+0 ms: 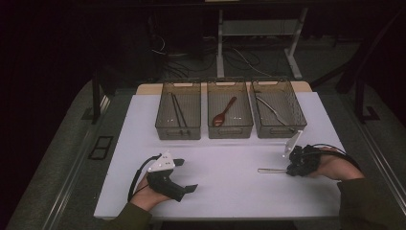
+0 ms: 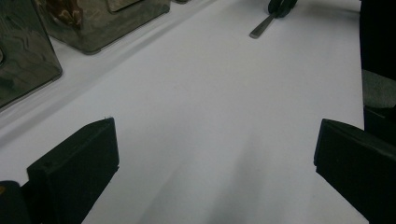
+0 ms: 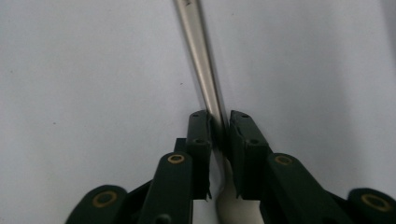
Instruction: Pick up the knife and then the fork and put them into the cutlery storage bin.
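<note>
A slim metal utensil [image 1: 270,170] lies flat on the white table [image 1: 225,191], its handle pointing left. My right gripper [image 1: 288,168] is shut on it near its far end. In the right gripper view the two jaws pinch the shiny handle [image 3: 198,51], and my right gripper [image 3: 219,126] hides the utensil's head. My left gripper [image 1: 186,175] rests at the front left, open and holding nothing. Its jaws stand wide apart in the left gripper view, where my left gripper [image 2: 215,154] faces the utensil's tip [image 2: 260,29] far off.
Three clear bins stand in a row at the back: the left bin [image 1: 178,128] holds black chopsticks [image 1: 178,111], the middle bin [image 1: 230,129] a brown wooden spoon [image 1: 224,113], the right bin [image 1: 280,128] a metal utensil [image 1: 269,108]. Bare table lies between the grippers.
</note>
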Demonstrator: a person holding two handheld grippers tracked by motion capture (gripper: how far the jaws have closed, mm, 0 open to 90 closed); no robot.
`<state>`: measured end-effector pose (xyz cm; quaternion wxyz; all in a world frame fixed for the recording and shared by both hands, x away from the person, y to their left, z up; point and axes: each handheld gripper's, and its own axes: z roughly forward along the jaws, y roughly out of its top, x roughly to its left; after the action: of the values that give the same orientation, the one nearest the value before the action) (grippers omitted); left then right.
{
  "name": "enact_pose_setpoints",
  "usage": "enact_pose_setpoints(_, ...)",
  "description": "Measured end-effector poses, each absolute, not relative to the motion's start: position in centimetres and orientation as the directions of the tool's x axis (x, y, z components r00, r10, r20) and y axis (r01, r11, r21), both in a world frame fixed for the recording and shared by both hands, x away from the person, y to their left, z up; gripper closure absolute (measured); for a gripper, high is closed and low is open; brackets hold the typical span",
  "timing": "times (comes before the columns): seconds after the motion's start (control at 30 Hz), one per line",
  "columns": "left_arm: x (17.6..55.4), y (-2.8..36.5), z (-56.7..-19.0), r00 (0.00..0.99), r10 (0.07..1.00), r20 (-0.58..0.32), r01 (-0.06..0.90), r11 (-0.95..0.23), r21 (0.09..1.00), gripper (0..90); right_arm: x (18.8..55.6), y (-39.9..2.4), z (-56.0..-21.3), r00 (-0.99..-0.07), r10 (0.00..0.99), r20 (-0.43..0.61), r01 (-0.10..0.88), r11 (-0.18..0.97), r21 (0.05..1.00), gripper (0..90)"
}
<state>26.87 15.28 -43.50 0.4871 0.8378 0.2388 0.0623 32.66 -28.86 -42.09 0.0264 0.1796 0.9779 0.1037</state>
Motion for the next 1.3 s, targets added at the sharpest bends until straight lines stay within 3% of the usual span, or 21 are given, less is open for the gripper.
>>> enact_pose_setpoints(0.1,26.9,15.3,-43.5,0.878,0.461,-0.127,0.338,-0.412,0.846,0.0,32.6,-28.8,-42.1,-0.935,0.354,-0.010,0.344,0.916,0.205,84.9)
enact_pose_setpoints(0.37,26.9,15.3,-43.5,0.878,0.461,-0.127,0.339,-0.412,0.846,0.0,32.6,-29.3,-42.0,-0.931,0.365,0.001,0.355,0.904,0.238,85.0)
enact_pose_setpoints(0.87,26.9,15.3,-43.5,0.878,0.461,-0.128,0.339,-0.410,0.847,0.0,32.2,-32.3,-39.9,-0.869,0.493,0.045,0.450,0.749,0.487,85.0)
enact_pose_setpoints(1.07,26.9,15.3,-43.5,0.875,0.465,-0.133,0.344,-0.407,0.846,0.0,32.9,-33.6,-38.4,-0.812,0.581,0.055,0.492,0.631,0.601,85.0)
enact_pose_setpoints(1.3,26.9,15.2,-43.6,0.875,0.465,-0.133,0.345,-0.408,0.845,0.0,35.0,-34.1,-36.2,-0.715,0.698,0.044,0.547,0.519,0.656,85.0)
